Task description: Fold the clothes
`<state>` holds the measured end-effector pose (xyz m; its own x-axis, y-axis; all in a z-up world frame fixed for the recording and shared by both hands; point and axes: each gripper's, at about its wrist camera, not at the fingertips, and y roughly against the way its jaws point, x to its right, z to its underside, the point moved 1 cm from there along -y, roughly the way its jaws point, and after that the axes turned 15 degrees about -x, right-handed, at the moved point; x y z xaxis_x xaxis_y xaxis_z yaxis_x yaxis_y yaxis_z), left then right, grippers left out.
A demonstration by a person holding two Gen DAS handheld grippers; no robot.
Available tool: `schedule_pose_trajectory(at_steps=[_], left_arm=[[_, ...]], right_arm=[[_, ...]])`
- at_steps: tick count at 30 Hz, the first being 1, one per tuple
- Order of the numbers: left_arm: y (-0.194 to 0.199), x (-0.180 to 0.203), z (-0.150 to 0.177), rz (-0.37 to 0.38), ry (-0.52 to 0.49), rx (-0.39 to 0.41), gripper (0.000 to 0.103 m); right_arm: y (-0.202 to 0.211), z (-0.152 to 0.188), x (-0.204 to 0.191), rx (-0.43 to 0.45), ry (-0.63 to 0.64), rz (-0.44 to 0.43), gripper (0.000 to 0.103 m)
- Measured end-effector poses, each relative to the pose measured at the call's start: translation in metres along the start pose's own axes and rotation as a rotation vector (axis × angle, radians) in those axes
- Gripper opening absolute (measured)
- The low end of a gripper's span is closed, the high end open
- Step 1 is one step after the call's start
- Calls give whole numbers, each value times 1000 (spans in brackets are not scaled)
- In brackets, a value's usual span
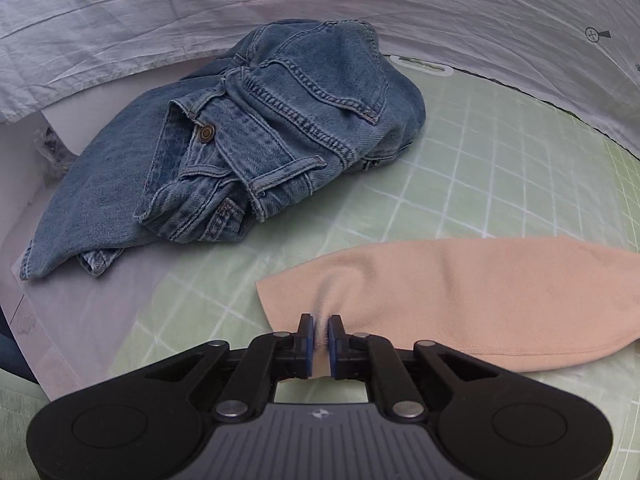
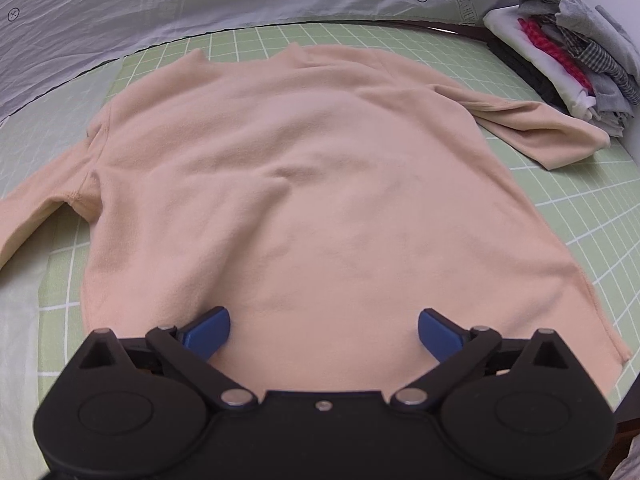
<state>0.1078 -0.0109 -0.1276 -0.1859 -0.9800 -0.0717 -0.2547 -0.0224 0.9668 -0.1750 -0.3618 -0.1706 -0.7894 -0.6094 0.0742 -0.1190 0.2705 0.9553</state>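
Two grippers: left gripper (image 1: 321,330) fingers pinching peach shirt (image 2: 304,200) edge; right gripper (image 2: 324,330) fingers spread over hem.

The top (image 2: 304,184) is a soft, matt peach knit with a faint fleecy nap, smooth but for a few shallow creases. The jeans (image 1: 248,136) are coarse blue denim, faded, with raised stitched seams and a dull brass-coloured metal button (image 1: 206,133). The mat (image 1: 500,168) under them looks like smooth, matt pale green plastic printed with white grid lines. Behind hangs a sheet (image 1: 360,8) of thin, wrinkled white cloth with black printed marks. Both the left gripper (image 1: 320,334) and the right gripper (image 2: 324,330) have matt black plastic bodies, shiny metal pivot pins and smooth blue pads (image 2: 208,332). The pile (image 2: 568,56) at the side is mixed cloth: white, grey, checked, and a red knit.
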Motion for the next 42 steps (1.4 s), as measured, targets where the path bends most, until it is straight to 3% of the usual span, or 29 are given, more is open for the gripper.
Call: schedule_pose_trajectory(at_steps=[3, 6, 11, 20, 27, 32, 35, 37, 42], left_arm=[[7, 9, 11, -4, 5, 6, 13], [15, 22, 20, 19, 1, 8, 24], [35, 48, 37, 31, 4, 34, 30], [53, 119, 67, 97, -8, 11, 36], [59, 179, 63, 134, -30, 15, 45], [47, 210, 45, 154, -9, -7, 49], [34, 224, 27, 154, -5, -27, 50], [24, 234, 13, 151, -1, -41, 52], [-3, 254, -22, 128, 6, -85, 53]], right_arm=[[-1, -1, 4, -7, 18, -19, 102], [0, -2, 8, -13, 54, -36, 102], [4, -1, 21, -6, 138, -52, 102], [10, -32, 87, 37, 170, -50, 102], [0, -92, 130, 90, 157, -74, 100], [-8, -142, 149, 129, 171, -112, 84], [-16, -181, 148, 162, 199, -146, 80], [-24, -210, 141, 177, 230, -169, 69], [-52, -269, 118, 189, 308, -197, 66]])
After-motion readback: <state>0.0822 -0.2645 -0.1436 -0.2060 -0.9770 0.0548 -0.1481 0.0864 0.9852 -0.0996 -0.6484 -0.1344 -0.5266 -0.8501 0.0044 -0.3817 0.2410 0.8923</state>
